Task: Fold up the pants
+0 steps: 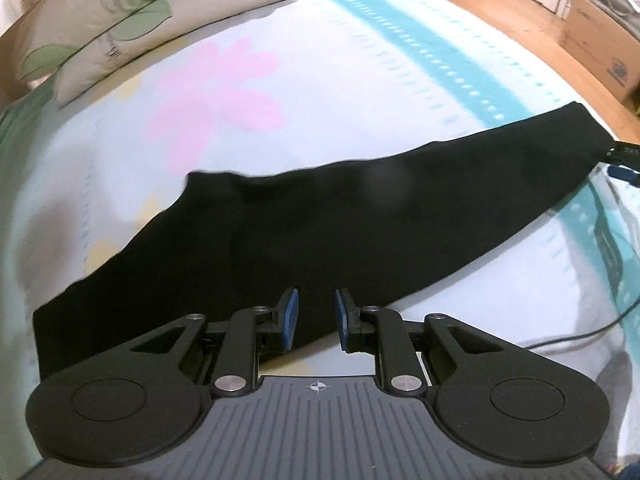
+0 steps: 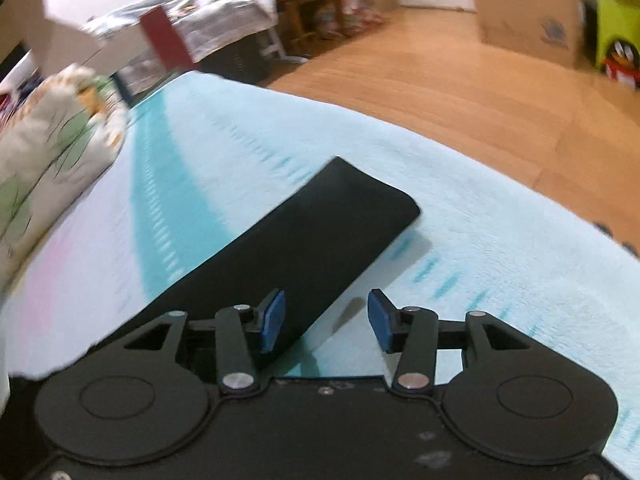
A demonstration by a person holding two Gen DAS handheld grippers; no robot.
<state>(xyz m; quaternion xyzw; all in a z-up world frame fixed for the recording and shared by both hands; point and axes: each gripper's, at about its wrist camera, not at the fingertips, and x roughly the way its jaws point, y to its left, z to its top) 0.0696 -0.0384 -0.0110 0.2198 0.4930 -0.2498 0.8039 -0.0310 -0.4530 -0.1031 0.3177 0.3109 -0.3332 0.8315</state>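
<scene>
One pair of black pants (image 1: 320,216) lies flat on the bed (image 1: 360,80), near the pillow (image 1: 100,20). Left gripper (image 1: 316,318) and right gripper (image 2: 326,320) hover released above the pants, grasping nothing.

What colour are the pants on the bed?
Plain black pants, clearest in the left wrist view.

left gripper (image 1: 316,316): jaws parted a little, nothing between the blue pads
right gripper (image 2: 326,320): jaws spread wider, holding nothing
</scene>
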